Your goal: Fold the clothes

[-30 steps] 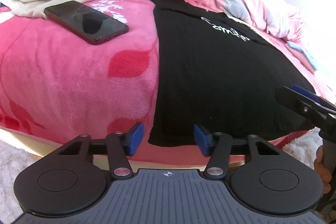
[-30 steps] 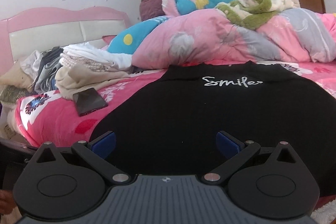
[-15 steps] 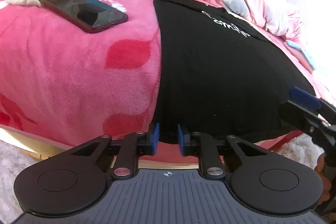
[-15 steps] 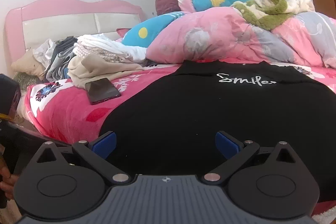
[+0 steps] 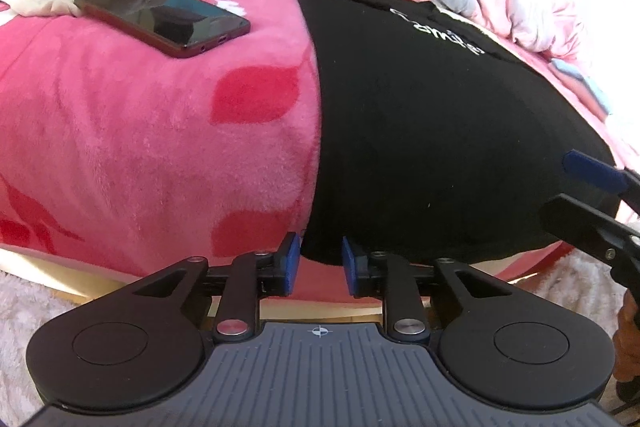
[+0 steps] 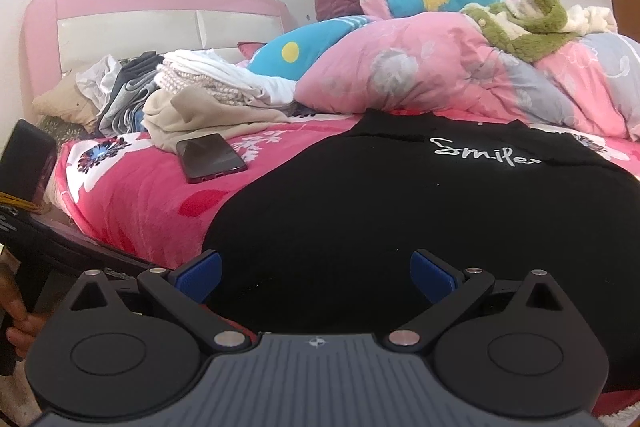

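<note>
Since a second ago the left gripper (image 5: 317,263) has drawn its blue pads much closer together and nosed in to the hem corner of the black knit top with white "Smile" lettering (image 5: 420,131); its jaws are now opening again slightly. The corner of the hem hangs just at the gap between the pads, but they do not press on it, so the left gripper is released. The right gripper (image 6: 316,273) has stayed spread wide, released, its blue pads apart over the lower part of the same black top with nothing pinched; in the left wrist view it shows at the right edge of the garment (image 5: 592,195).

Spread flat, the black top lies on the pink fleece blanket with red leaf shapes (image 5: 140,147) covering the bed, its hem at the near edge and its lettering toward the far side. A dark smartphone (image 5: 160,15) lies on the blanket to the left of the top, well apart from it. Behind the phone sits a heap of beige and white clothes (image 6: 208,95), and beyond the top a bunched pink floral quilt (image 6: 420,75) with a green plush garment (image 6: 532,23) on it. A pink headboard (image 6: 120,11) stands at the far left.
</note>
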